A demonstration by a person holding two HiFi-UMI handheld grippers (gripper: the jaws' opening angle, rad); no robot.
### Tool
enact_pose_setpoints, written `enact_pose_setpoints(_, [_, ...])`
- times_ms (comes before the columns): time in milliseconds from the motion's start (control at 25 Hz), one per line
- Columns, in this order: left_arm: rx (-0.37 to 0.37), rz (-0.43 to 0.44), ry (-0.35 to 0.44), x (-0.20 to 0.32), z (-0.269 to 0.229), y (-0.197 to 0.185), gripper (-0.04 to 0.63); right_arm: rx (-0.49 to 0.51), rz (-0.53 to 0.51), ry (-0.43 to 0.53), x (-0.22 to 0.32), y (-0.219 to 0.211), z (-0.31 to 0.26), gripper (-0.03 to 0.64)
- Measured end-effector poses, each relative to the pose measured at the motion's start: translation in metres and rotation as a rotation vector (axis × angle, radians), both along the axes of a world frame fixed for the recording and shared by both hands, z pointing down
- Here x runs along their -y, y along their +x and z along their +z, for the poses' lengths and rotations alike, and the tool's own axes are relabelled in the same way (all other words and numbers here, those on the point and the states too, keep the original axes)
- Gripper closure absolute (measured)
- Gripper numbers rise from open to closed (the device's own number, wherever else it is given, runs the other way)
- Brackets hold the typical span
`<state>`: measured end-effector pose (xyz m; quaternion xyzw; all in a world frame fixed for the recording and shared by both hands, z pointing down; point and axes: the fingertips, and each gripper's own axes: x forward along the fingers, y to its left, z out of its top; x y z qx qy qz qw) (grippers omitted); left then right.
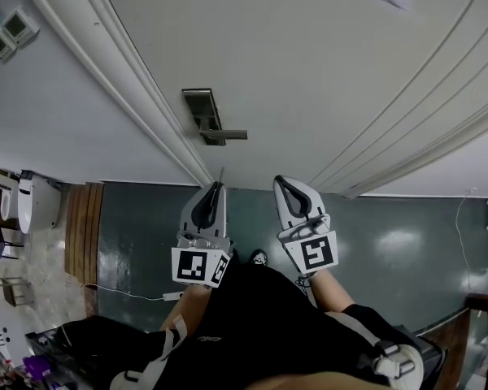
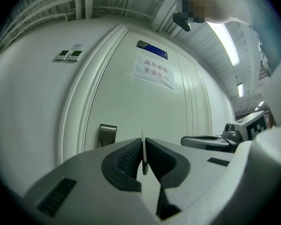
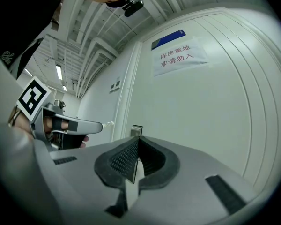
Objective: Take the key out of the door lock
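A white door [image 1: 325, 71] fills the head view, with a metal lock plate [image 1: 200, 109] and a lever handle [image 1: 225, 135] on it. My left gripper [image 1: 216, 187] is held back from the door, just below the handle, and is shut on a thin key [image 1: 221, 174] whose blade sticks out past the fingertips. In the left gripper view the key [image 2: 143, 149] stands edge-on between the pads, and the lock plate [image 2: 107, 135] lies beyond it. My right gripper [image 1: 283, 182] hangs beside the left one, shut with nothing in it; its pads [image 3: 126, 158] meet.
A paper sign [image 2: 153, 71] and a blue plate [image 2: 152, 50] are fixed high on the door. Two wall switches [image 1: 8, 32] sit left of the door frame. A white appliance [image 1: 34, 203] and wooden boards [image 1: 83, 230] stand on the floor at the left.
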<state>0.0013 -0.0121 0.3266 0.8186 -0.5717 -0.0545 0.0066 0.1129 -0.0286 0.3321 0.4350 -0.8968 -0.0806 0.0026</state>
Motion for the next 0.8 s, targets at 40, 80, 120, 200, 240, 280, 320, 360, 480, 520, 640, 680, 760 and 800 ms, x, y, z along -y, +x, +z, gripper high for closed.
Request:
enact_pose_setpoints(40, [-0.002,-0.001,-0.002,0.001,0.000,-0.002,0.558,0.003,0.001,-0.005,0.002,0.000,0.000,0.610])
enact_pose_setpoints(80, [-0.004,-0.002,-0.004,0.003,0.000,-0.003,0.558,0.006,0.002,-0.007,0.004,0.000,0.001,0.610])
enact_pose_setpoints(120, [-0.007,-0.004,-0.005,0.004,0.001,-0.006,0.558,0.009,0.002,-0.009,0.005,-0.001,0.001,0.609])
enact_pose_setpoints(200, [-0.012,-0.007,-0.007,0.006,0.001,-0.010,0.558,0.017,0.000,-0.019,0.007,-0.004,0.002,0.609])
enact_pose_setpoints(240, [-0.014,-0.008,-0.006,0.007,0.000,-0.011,0.558,0.021,-0.003,-0.023,0.008,-0.006,0.003,0.609])
enact_pose_setpoints(280, [-0.014,-0.006,-0.004,0.008,-0.001,-0.013,0.558,0.025,-0.004,-0.025,0.009,-0.008,0.003,0.609])
enact_pose_setpoints(320, [-0.014,-0.003,-0.002,0.009,-0.001,-0.014,0.558,0.029,-0.003,-0.025,0.010,-0.010,0.003,0.610])
enact_pose_setpoints(360, [-0.014,0.001,0.000,0.010,-0.002,-0.014,0.558,0.031,0.000,-0.023,0.010,-0.011,0.003,0.609])
enact_pose_setpoints(480, [-0.013,0.013,-0.001,0.012,0.000,-0.017,0.558,0.035,0.010,-0.017,0.012,-0.015,0.002,0.609])
enact_pose_setpoints(520, [-0.014,0.015,-0.004,0.013,0.001,-0.018,0.558,0.035,0.014,-0.018,0.013,-0.016,0.002,0.609])
enact_pose_setpoints(640, [-0.018,0.013,-0.014,0.015,0.003,-0.024,0.558,0.032,0.022,-0.019,0.014,-0.019,0.000,0.609])
enact_pose_setpoints(680, [-0.018,0.011,-0.014,0.016,0.002,-0.026,0.558,0.031,0.023,-0.018,0.015,-0.020,0.000,0.609])
enact_pose_setpoints(760, [-0.018,0.009,-0.013,0.018,0.002,-0.031,0.558,0.032,0.025,-0.013,0.017,-0.023,-0.002,0.609])
enact_pose_setpoints(800, [-0.018,0.009,-0.012,0.020,0.001,-0.033,0.558,0.033,0.026,-0.011,0.018,-0.025,-0.002,0.609])
